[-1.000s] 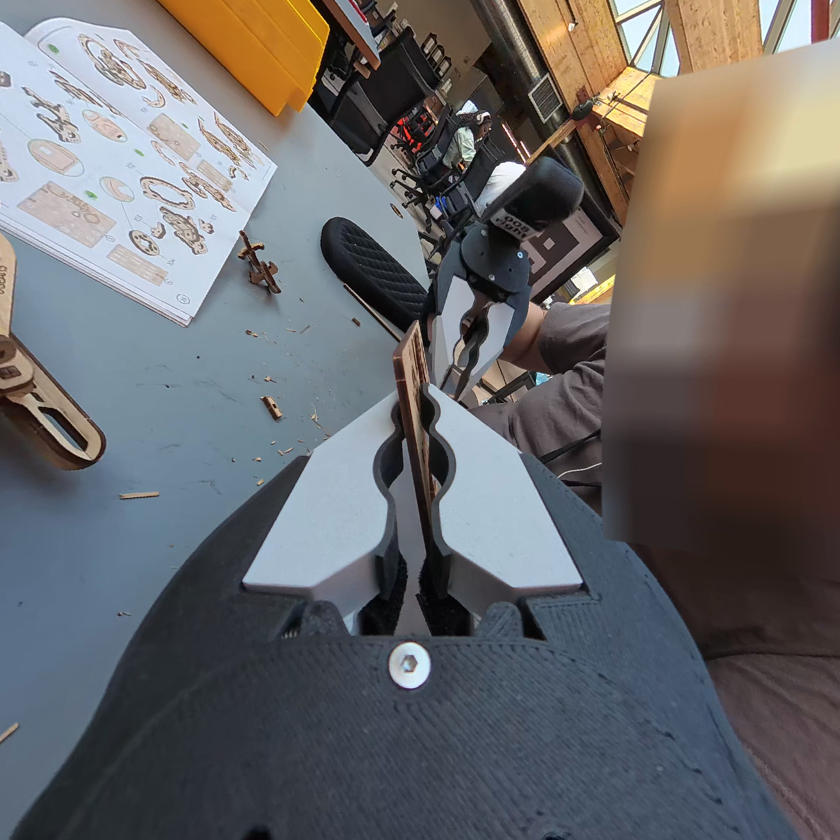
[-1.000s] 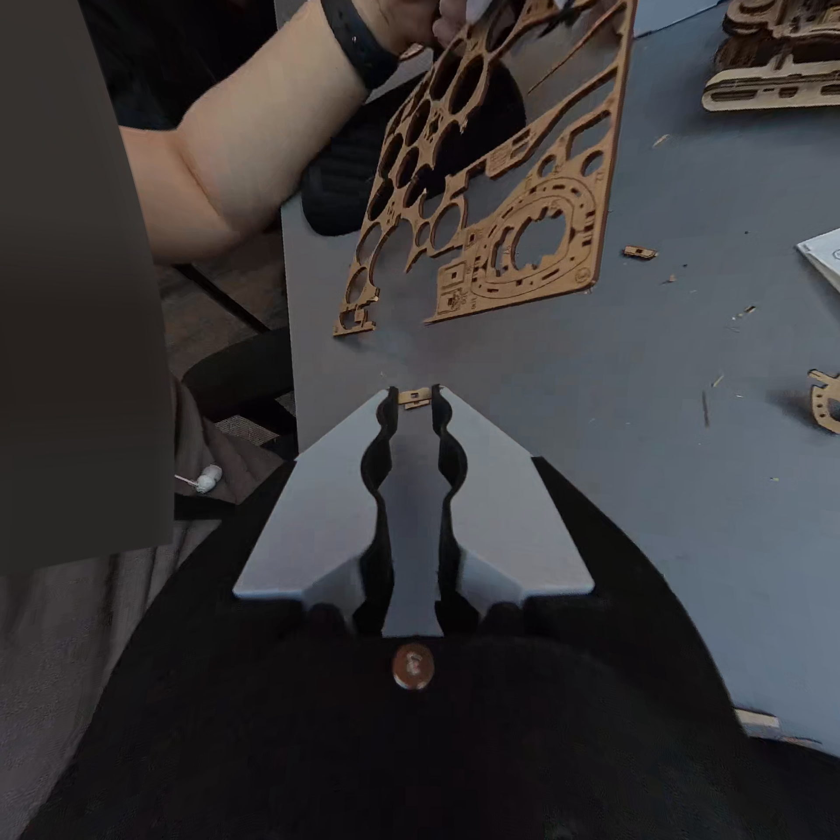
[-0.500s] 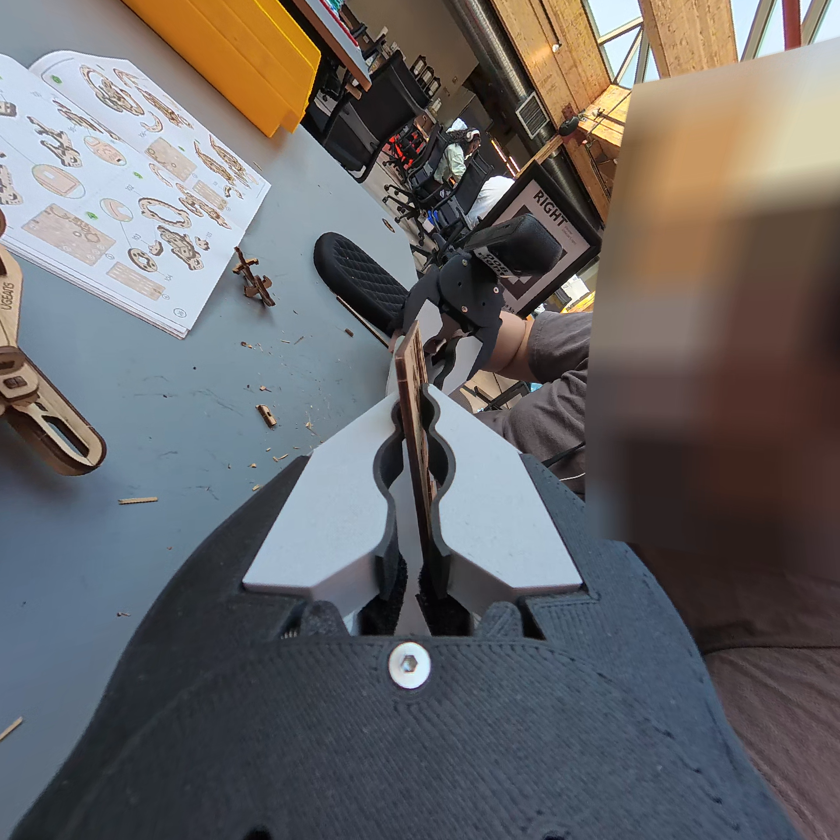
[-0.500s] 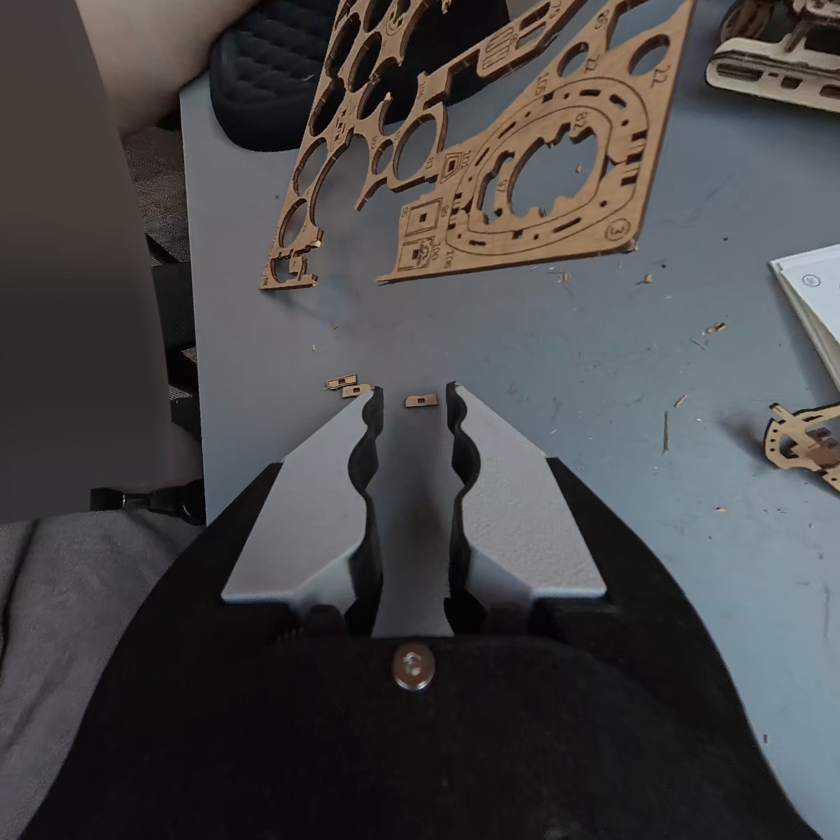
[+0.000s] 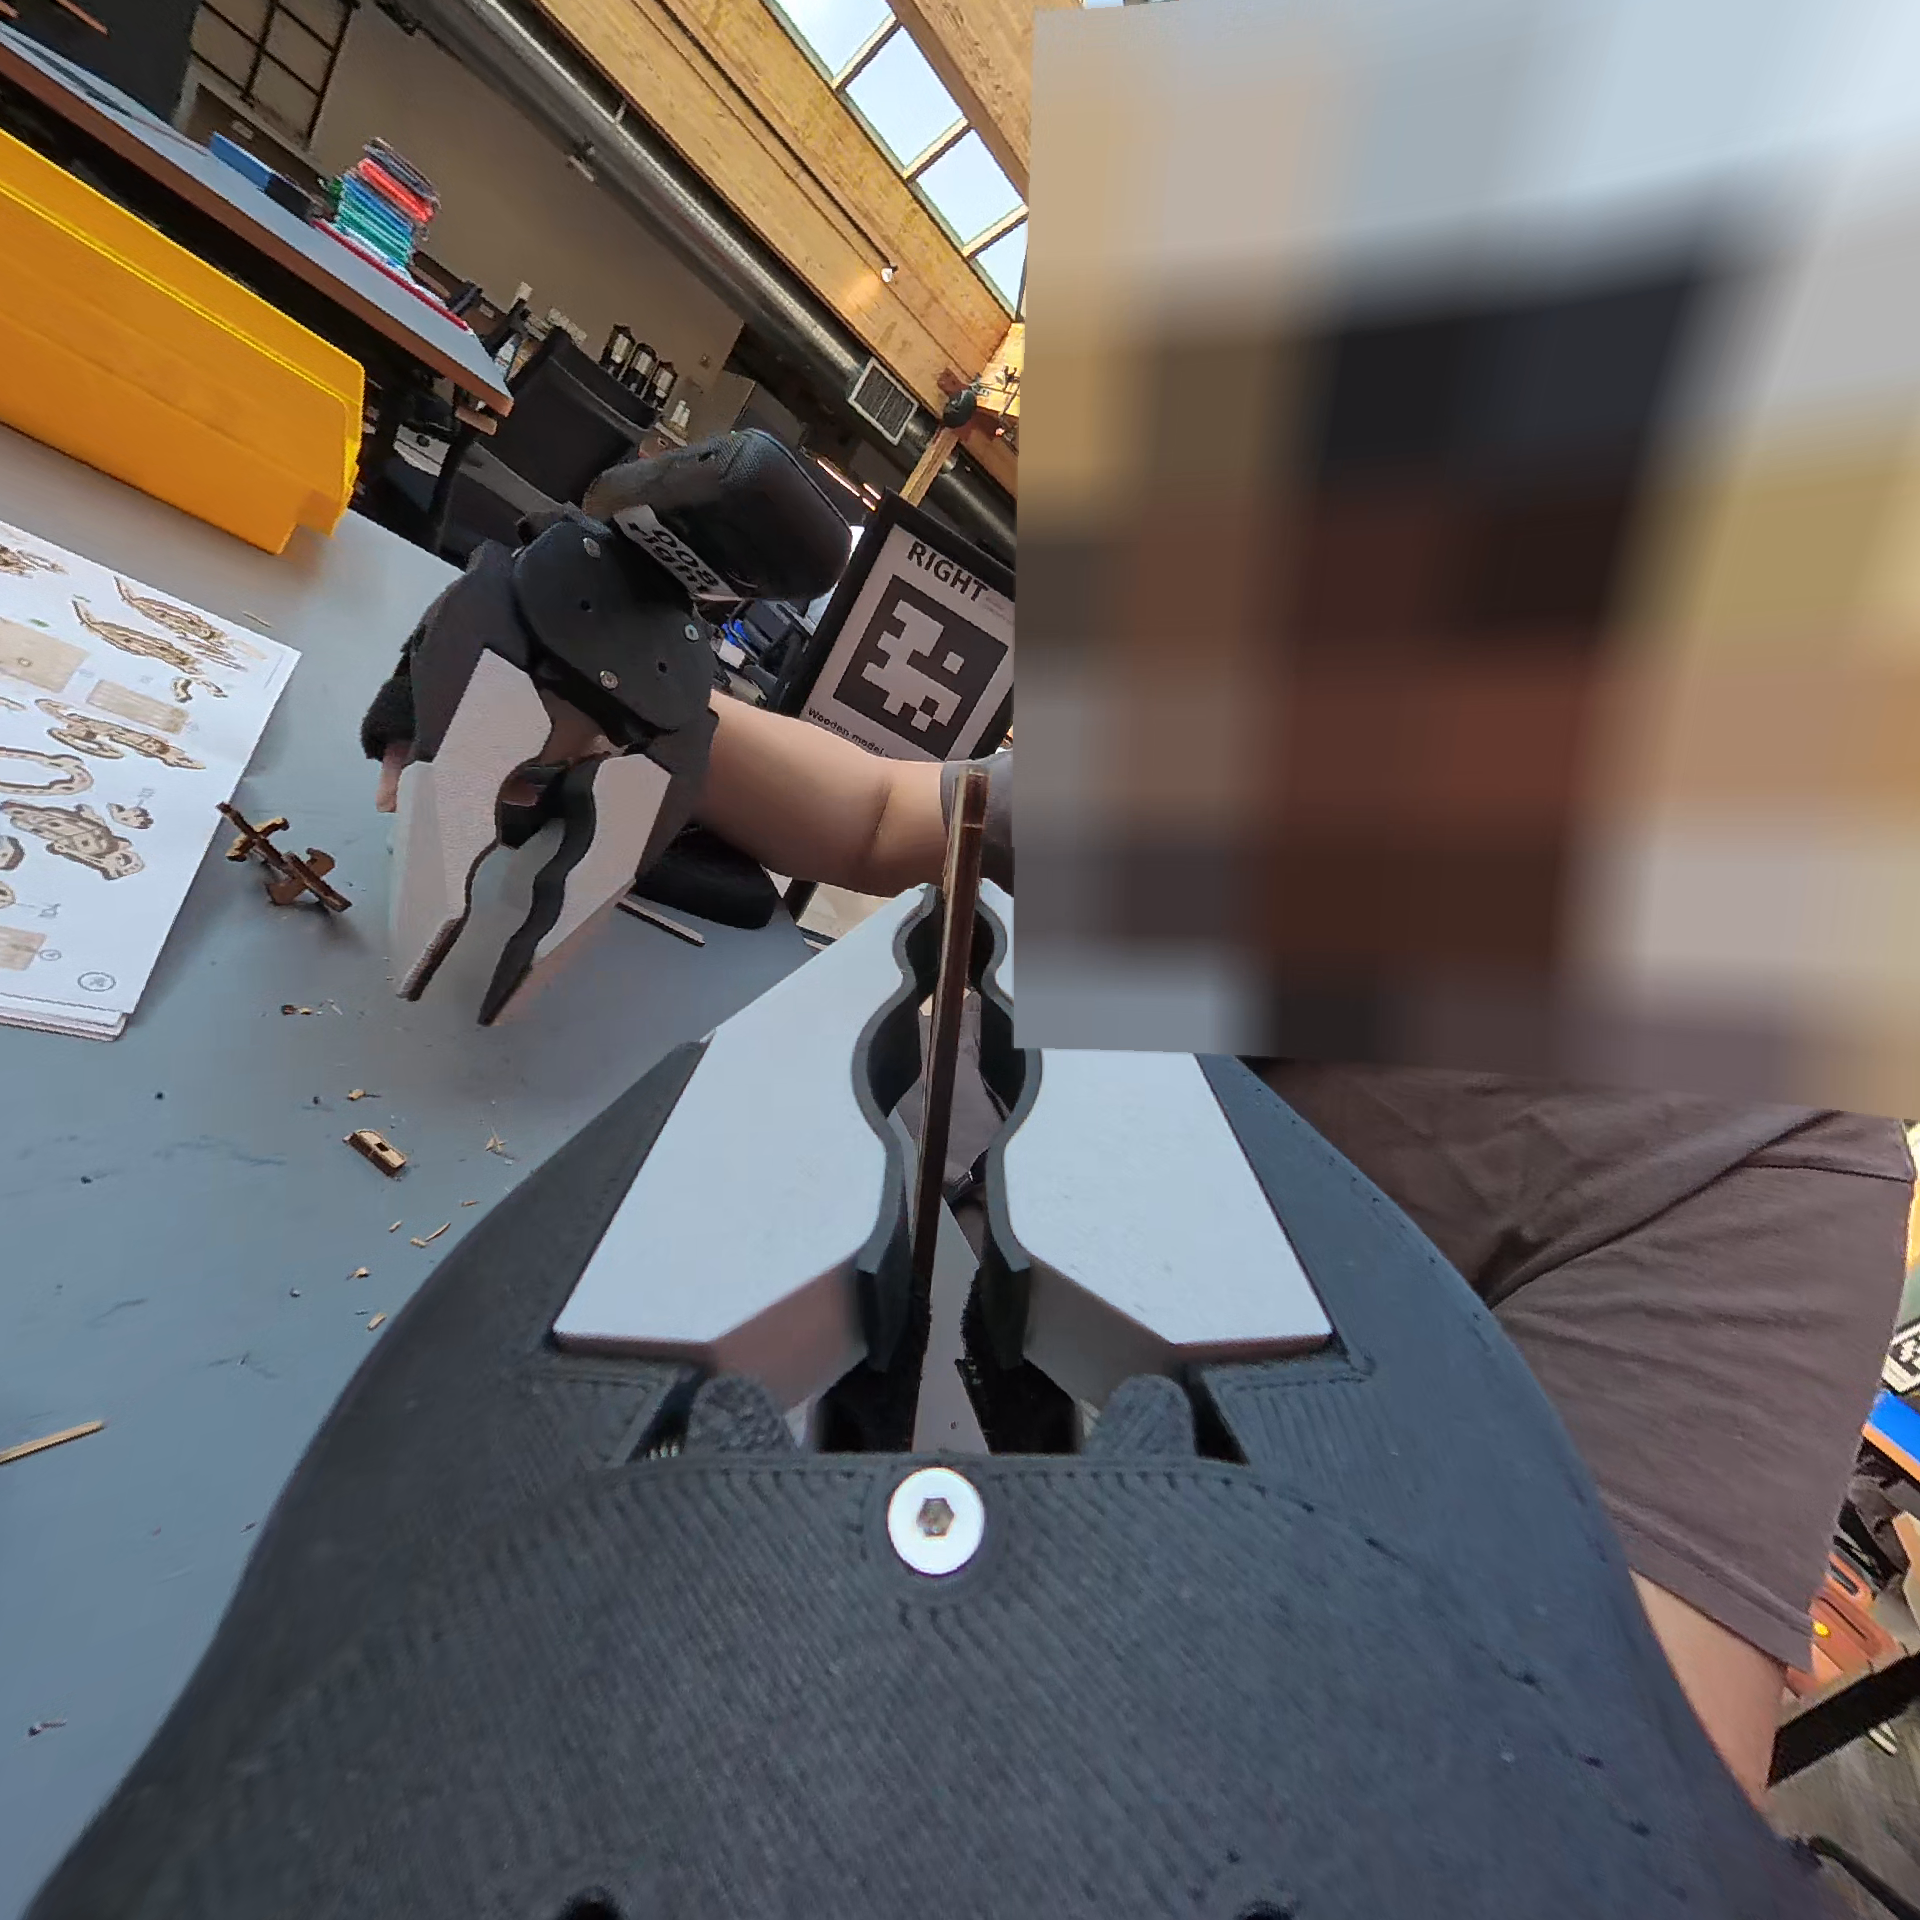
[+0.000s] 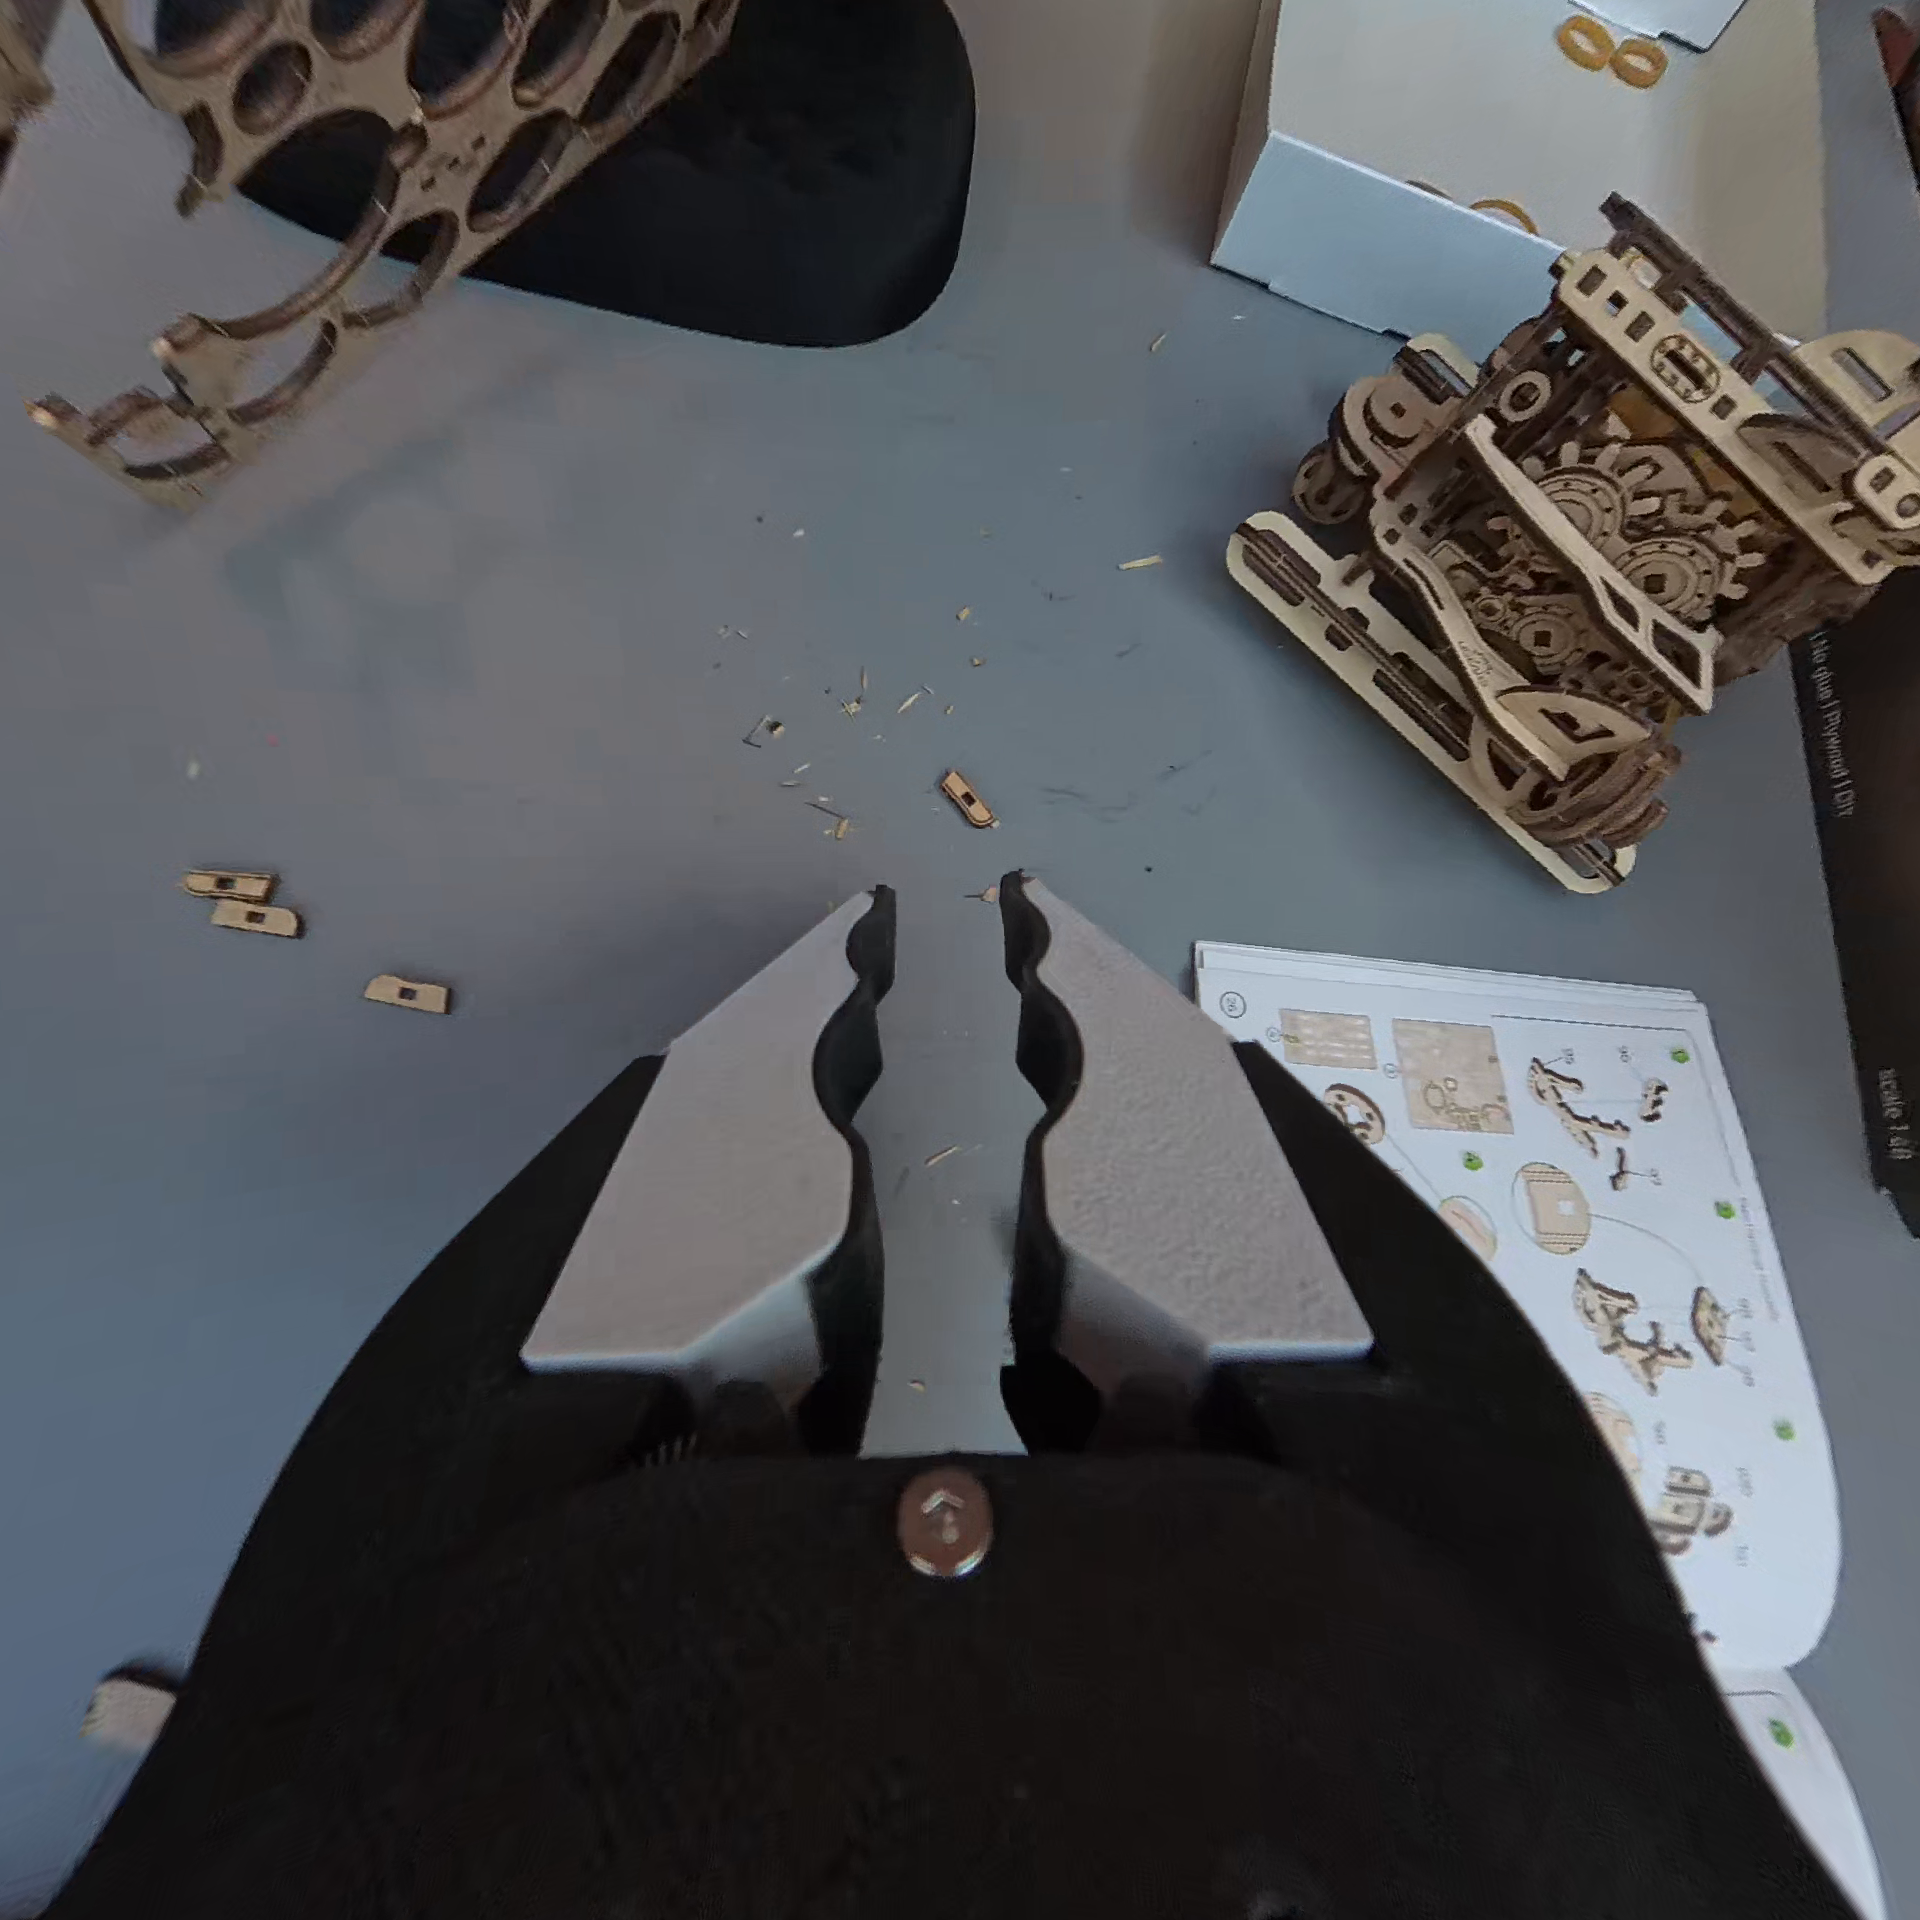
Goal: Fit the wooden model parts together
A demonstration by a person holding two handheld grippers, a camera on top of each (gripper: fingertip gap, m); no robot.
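Left wrist view: the left gripper (image 5: 948, 940) is clamped on the wooden sheet (image 5: 951, 997), seen edge-on as a thin dark strip standing upright between the two pale fingers. Half a second ago the right gripper crowded close behind that sheet; now the right gripper (image 5: 457, 987) hangs well to the left over the grey table (image 5: 187, 1299), tips down and slightly parted, near the instruction booklet (image 5: 125, 790) and a small wooden cross-piece (image 5: 286, 857). One punched-out tab (image 5: 376, 1149) lies among the splinters, and a yellow bin (image 5: 177, 364) sits at the far edge. Right wrist view: the right gripper (image 6: 943, 896) is empty, its jaws standing apart with bare table showing between them. A moment ago it pointed at the sheet's lower edge with a tab between its tips; it has since swung toward the middle of the table, so the sheet (image 6: 312, 208) now shows only at the upper left in front of a black pad (image 6: 790, 208). Just ahead of the tips lies a small tab (image 6: 968, 800); three more tabs (image 6: 249, 904) rest off to the left. The half-built wooden model (image 6: 1621, 582) stands at the upper right, beside a white box (image 6: 1403, 208) and above the booklet (image 6: 1507, 1195). My reading is that the pressing-out from the sheet is finished for now and the right gripper is lining up to pick the nearest tab, which must then be carried to the model.
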